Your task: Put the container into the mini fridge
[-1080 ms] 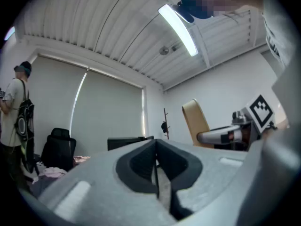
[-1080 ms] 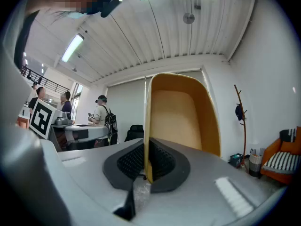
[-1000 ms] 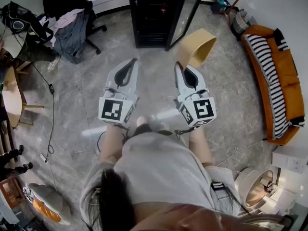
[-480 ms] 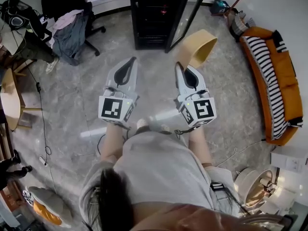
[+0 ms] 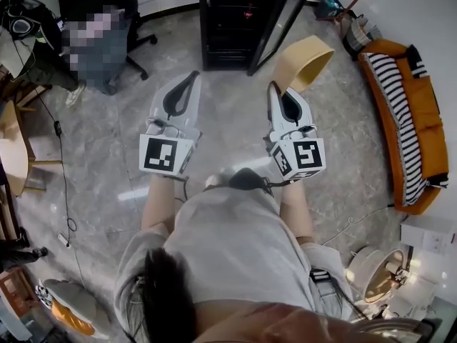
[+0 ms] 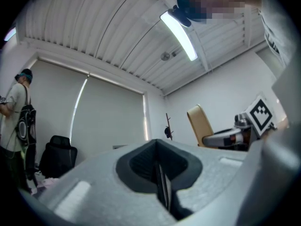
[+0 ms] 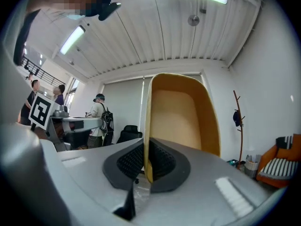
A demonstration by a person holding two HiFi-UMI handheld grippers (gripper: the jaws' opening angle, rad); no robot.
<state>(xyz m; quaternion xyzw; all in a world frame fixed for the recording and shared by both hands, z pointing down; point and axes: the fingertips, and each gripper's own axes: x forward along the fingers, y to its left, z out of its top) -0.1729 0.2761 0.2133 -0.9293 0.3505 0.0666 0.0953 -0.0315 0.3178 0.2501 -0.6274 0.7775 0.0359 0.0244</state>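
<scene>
My right gripper (image 5: 280,90) is shut on the rim of a tan, oval container (image 5: 305,61), which it holds up tilted with the hollow facing right. In the right gripper view the container (image 7: 181,117) rises from between the jaws of the right gripper (image 7: 146,166). The black mini fridge (image 5: 235,20) stands straight ahead on the floor, its glass door (image 5: 285,13) swung open to the right. My left gripper (image 5: 184,84) is shut with nothing in it, level with the right one; in the left gripper view the left gripper (image 6: 162,182) has its pads pressed together.
A black office chair (image 5: 107,41) draped with clothes stands left of the fridge. An orange sofa (image 5: 414,113) with a striped cushion lines the right wall. A cable (image 5: 68,184) trails over the grey floor at left. People stand at a desk (image 7: 75,121) in the right gripper view.
Both grippers and the container have moved forward, closer to the open fridge. The person has stepped ahead too.
</scene>
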